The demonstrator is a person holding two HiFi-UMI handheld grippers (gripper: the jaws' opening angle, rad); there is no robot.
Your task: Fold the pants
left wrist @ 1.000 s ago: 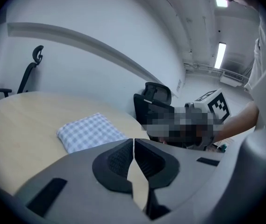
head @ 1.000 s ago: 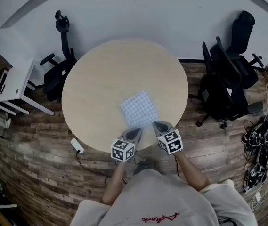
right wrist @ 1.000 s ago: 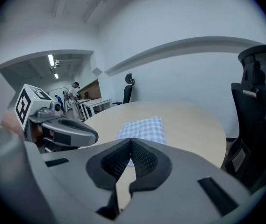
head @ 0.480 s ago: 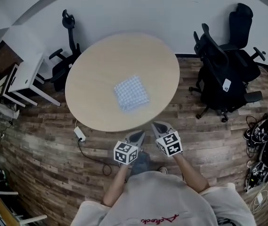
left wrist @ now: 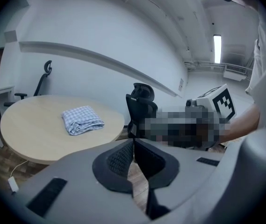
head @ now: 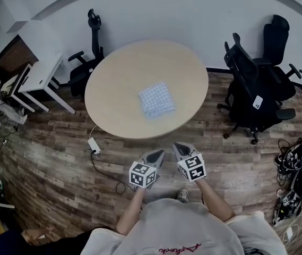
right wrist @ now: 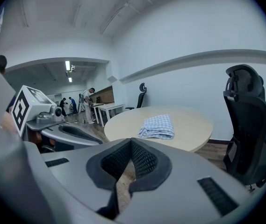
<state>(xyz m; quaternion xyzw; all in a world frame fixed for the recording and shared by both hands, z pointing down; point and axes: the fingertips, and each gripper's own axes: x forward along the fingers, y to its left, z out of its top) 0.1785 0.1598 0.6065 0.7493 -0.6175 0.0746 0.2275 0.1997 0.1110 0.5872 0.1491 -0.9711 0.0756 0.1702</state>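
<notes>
On table (head: 113, 84): pants (head: 156, 100) folded | left gripper (head: 157, 154), right gripper (head: 179, 147): closed, empty

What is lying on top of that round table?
Only the folded checked pants lie on the round table, near its middle. The patch of tabletop under them is covered and cannot be seen.

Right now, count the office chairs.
3. One office chair left of the round table; two right of it, one before the other. More may be hidden.
</notes>
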